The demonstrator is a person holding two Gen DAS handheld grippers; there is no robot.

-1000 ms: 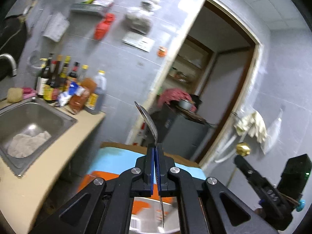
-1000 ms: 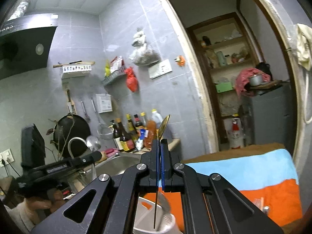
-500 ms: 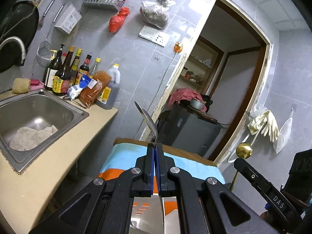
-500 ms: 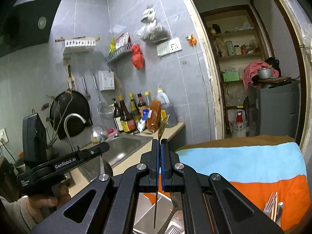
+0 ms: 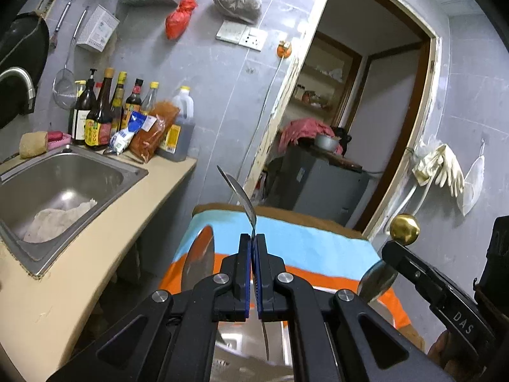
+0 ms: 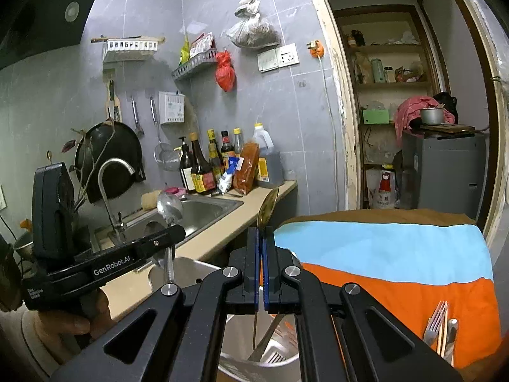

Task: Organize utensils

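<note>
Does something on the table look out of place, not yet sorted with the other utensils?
Yes. A fork and a few other utensils lie loose on the orange part of the striped cloth, near its right edge, apart from the white holder below the right gripper, which already has utensils in it.

— What carries everything ahead of the tools?
— A table under a striped cloth: brown at the far edge, then blue, then orange nearest the tools.
— What lies on it?
— Forks on the orange band, low to the right of the right tool. A steel holder stands just under both tools.
— And to the left?
— A counter with a sink and bottles.
</note>
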